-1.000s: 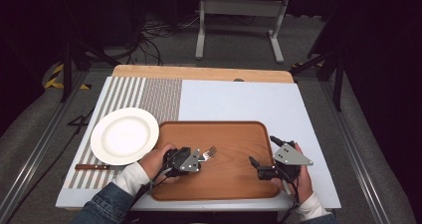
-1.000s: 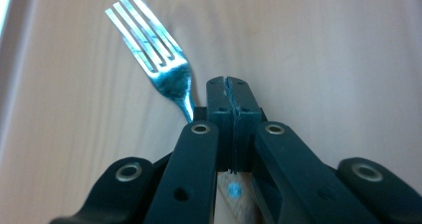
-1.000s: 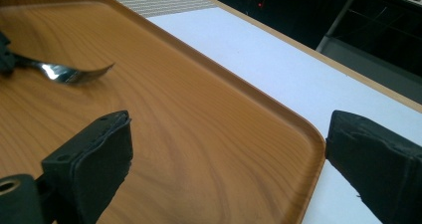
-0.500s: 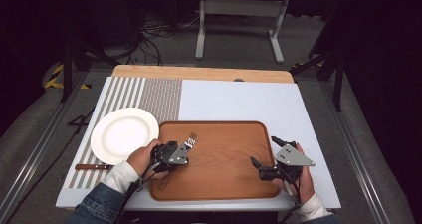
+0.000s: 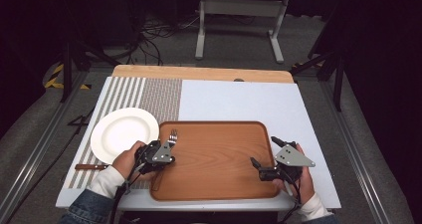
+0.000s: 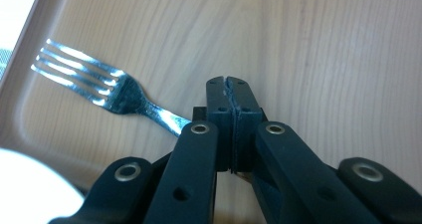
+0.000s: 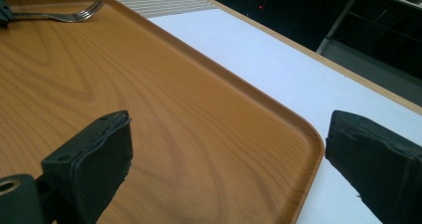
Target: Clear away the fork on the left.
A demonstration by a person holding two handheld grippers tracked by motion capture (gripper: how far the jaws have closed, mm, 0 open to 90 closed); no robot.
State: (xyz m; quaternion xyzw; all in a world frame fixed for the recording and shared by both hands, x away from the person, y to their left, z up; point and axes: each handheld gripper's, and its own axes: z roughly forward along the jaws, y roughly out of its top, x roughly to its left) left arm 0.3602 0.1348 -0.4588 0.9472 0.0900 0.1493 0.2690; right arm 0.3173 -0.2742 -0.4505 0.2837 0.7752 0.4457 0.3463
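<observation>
Fork (image 6: pixel 117 92) sat clamped by its handle in the left hand-held gripper (image 6: pixel 232 92); right hand-held gripper (image 7: pixel 224 159) gaped wide; level carrying over the tray (image 5: pixel 219 184) seemed wise.

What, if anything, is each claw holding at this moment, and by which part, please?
The left claw is shut on the fork, gripping its handle just behind the neck. The right claw is open and holds nothing.

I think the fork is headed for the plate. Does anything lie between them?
Only the brown wooden tray's raised left rim separates the silver metal fork from the round white plate; nothing else visible.
</observation>
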